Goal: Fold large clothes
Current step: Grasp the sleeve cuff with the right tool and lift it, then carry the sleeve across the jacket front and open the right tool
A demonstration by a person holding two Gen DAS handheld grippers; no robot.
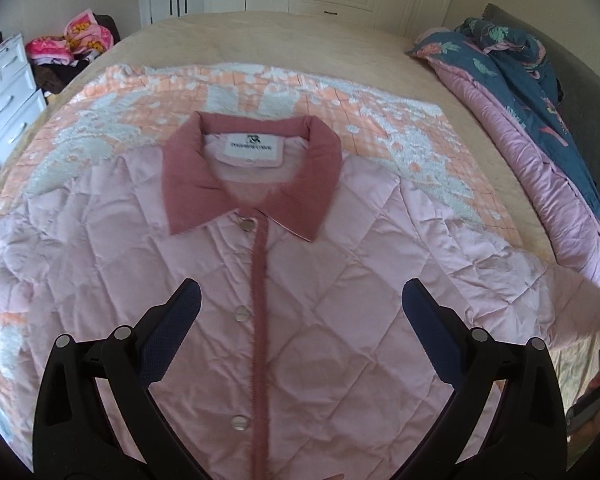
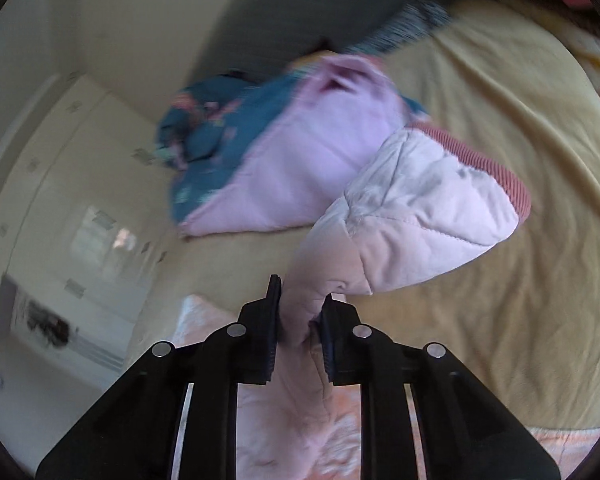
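Pinching puffy quilted sleeve (image 2: 400,216) | right gripper (image 2: 300,312) clamped | ribbed cuff (image 2: 496,172)

We see our right gripper (image 2: 300,312) clamped on the pink quilted sleeve (image 2: 416,216), its ribbed cuff (image 2: 496,172) lifted above the beige bedsheet (image 2: 520,320), a rumpled duvet (image 2: 260,148) behind.

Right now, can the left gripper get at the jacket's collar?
Probably yes: the left gripper is open over the jacket front, and nothing lies between it and the collar.
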